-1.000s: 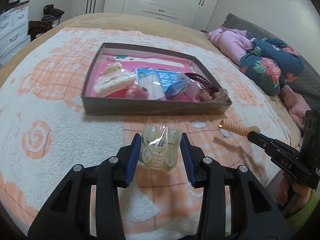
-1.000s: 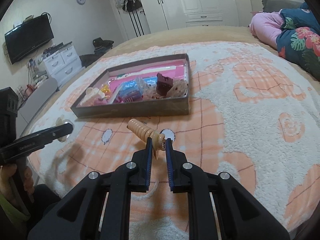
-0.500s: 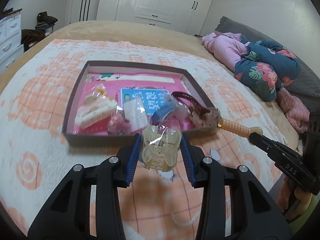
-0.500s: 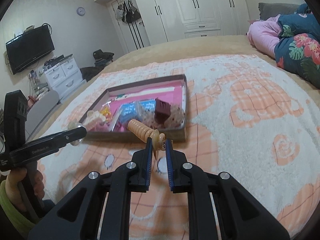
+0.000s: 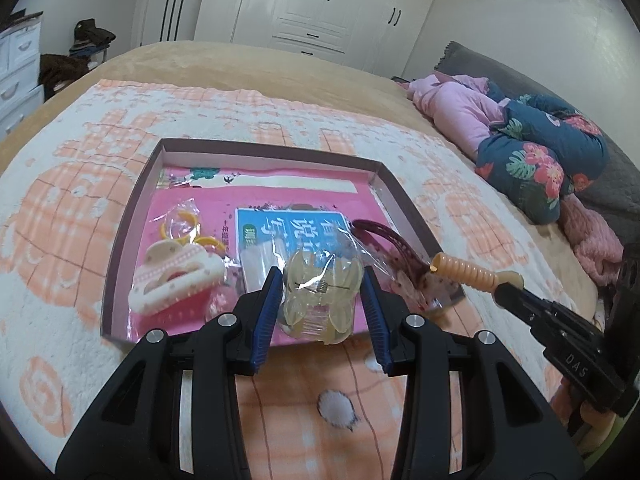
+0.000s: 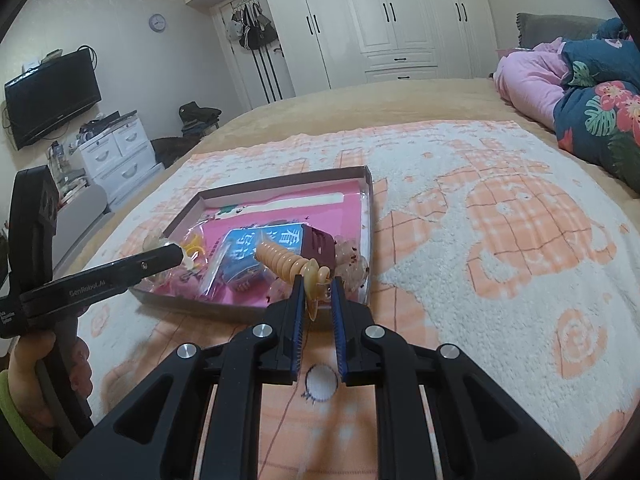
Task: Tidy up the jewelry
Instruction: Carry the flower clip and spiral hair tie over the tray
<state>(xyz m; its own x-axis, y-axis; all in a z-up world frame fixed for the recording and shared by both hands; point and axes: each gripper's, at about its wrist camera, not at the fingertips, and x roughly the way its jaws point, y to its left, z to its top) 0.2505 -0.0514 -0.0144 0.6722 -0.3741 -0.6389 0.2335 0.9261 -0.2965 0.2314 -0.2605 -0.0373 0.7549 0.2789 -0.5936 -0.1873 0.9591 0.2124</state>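
While both items hang over the tray (image 5: 120, 264), unplaced, left hand-held gripper (image 5: 320, 300) clamps a clear claw clip (image 5: 318, 300); right hand-held gripper (image 6: 316, 292) pinches a spiral clip (image 6: 286, 262).

**Readable lettering on the tongs and the blue card**

In the left wrist view, the right tongs (image 5: 505, 285) carry the white letters "DAS" on the black arm, at about four o'clock in the frame.

In the right wrist view, the left tongs (image 6: 176, 255) bear white print reading "GenRobot.AI" along the black arm, at about nine o'clock. More white lettering sits lower on the handle, too small and cut off to make out.

The blue card (image 5: 288, 228) in the box (image 5: 132, 216) shows large white Chinese characters; "看" and "说" seem legible, the rest partly covered by plastic wrapping. The same card (image 6: 256, 248) appears in the right wrist view.

The wall clock (image 6: 157, 23) is too small to read.
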